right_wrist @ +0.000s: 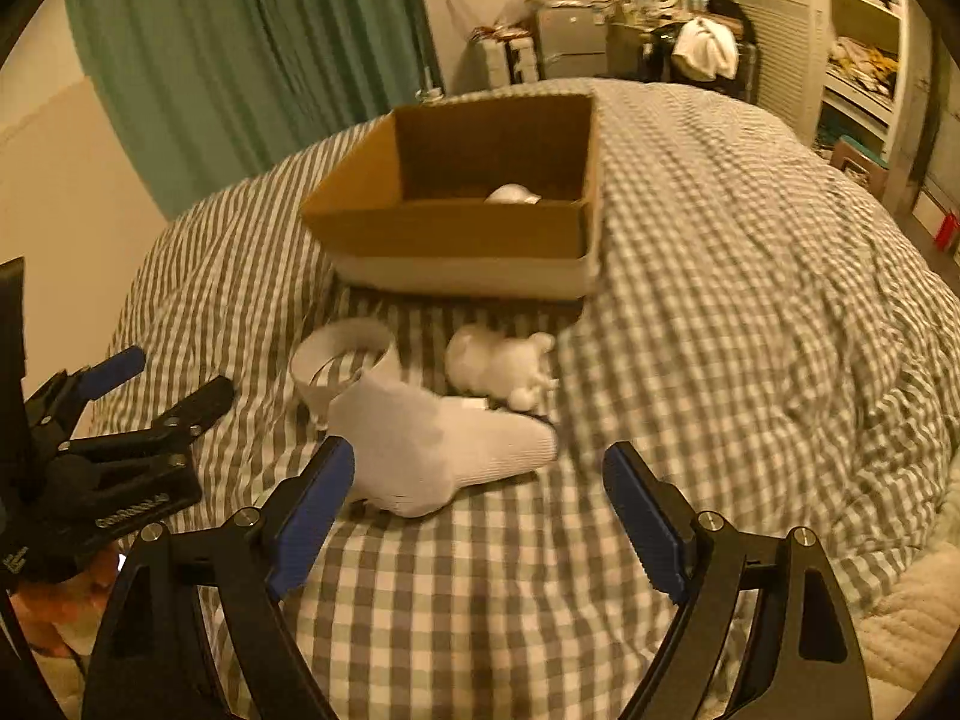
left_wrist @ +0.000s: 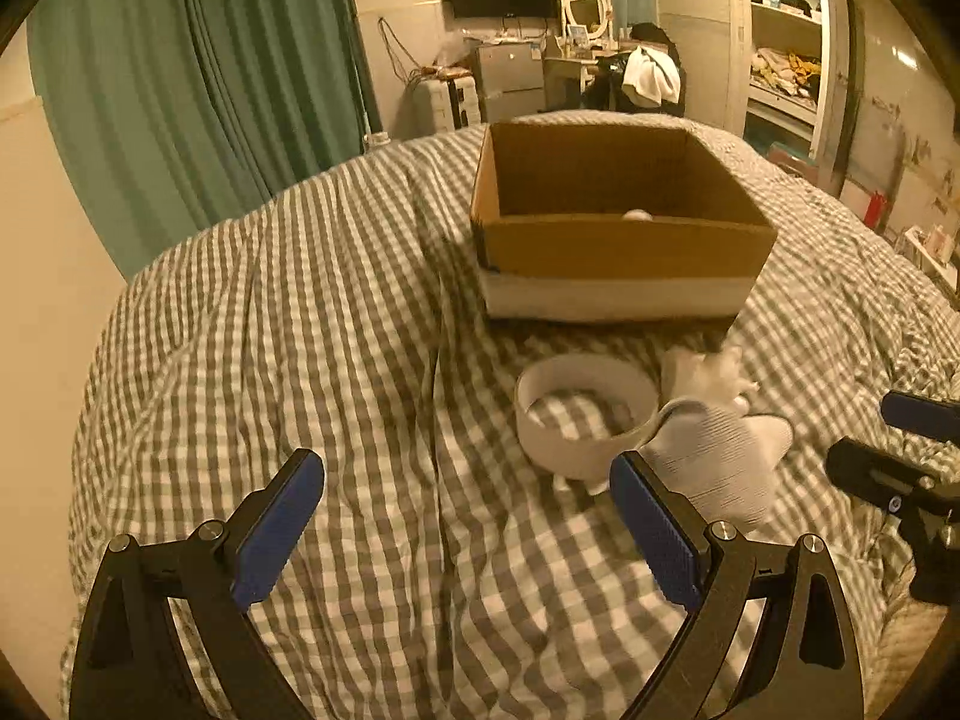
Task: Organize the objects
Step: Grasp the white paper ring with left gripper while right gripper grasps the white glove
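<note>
On the checked bedcover lie a white sock (right_wrist: 444, 450) (left_wrist: 720, 456), a white looped band (left_wrist: 582, 414) (right_wrist: 342, 360) and a small white plush toy (right_wrist: 504, 369) (left_wrist: 708, 375). Behind them stands an open cardboard box (left_wrist: 612, 240) (right_wrist: 468, 234) with a pale round object (right_wrist: 513, 195) inside. My left gripper (left_wrist: 468, 480) is open above bare cover, the sock by its right finger. My right gripper (right_wrist: 480, 474) is open just short of the sock, whose toe end lies between the fingertips. Nothing is held.
Green curtains (left_wrist: 198, 78) hang at the left behind the bed. A cluttered desk with a mirror (left_wrist: 585, 3), a chair draped with a white cloth (left_wrist: 651, 78) and open shelves (left_wrist: 783, 60) stand beyond the bed. The quilt (right_wrist: 750, 300) bulges in folds at the right.
</note>
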`<state>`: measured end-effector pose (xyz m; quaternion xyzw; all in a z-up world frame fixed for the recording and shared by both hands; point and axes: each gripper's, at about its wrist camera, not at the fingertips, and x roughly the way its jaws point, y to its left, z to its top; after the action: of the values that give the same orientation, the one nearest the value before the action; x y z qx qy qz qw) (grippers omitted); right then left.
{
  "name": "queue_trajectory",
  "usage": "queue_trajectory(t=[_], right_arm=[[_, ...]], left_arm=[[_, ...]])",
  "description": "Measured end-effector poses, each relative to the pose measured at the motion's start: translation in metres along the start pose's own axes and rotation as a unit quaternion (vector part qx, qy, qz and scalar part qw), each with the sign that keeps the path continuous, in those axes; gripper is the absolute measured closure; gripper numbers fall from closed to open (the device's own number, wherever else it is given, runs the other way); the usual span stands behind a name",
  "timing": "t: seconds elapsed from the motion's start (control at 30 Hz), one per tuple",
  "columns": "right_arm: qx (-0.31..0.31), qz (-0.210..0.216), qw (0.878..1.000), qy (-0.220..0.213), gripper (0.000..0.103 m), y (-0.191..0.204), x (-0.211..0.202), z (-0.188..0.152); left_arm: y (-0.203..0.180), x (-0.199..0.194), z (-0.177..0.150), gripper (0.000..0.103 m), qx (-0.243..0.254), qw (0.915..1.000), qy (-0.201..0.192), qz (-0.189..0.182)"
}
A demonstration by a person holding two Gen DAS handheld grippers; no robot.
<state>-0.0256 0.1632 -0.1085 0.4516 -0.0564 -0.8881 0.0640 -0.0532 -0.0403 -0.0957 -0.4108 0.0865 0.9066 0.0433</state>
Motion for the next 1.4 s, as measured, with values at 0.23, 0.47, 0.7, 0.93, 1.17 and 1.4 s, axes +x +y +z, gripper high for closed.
queue_trajectory(t=[0.23, 0.47, 0.7, 0.93, 1.17, 1.4], right_arm=[[-0.033, 0.02, 0.998, 0.04, 0.018, 0.027, 0.042, -0.006], [-0.036, 0.022, 0.997, 0.061, 0.036, 0.034, 0.079, -0.013], [0.003, 0.006, 1.0, 0.001, 0.051, 0.0, 0.042, -0.005], [0.059, -0.042, 0.997, -0.015, 0.051, -0.049, 0.024, -0.001], [0.052, -0.056, 0.997, -0.002, 0.052, -0.055, 0.033, -0.008], [0.048, -0.056, 0.997, 0.006, 0.052, -0.058, 0.042, -0.007]], left_arm=[[0.004, 0.026, -0.015, 0.004, 0.017, 0.9998, 0.008, 0.008], [0.013, 0.046, -0.02, 0.004, 0.006, 0.9996, 0.023, -0.017], [-0.008, 0.05, -0.014, 0.004, 0.014, 0.9964, 0.024, -0.08], [-0.047, 0.065, 0.003, 0.004, 0.042, 0.9935, 0.018, -0.105], [-0.06, 0.09, 0.009, 0.008, 0.048, 0.9937, 0.036, -0.095], [-0.048, 0.09, 0.013, 0.019, 0.02, 0.9931, 0.038, -0.11]])
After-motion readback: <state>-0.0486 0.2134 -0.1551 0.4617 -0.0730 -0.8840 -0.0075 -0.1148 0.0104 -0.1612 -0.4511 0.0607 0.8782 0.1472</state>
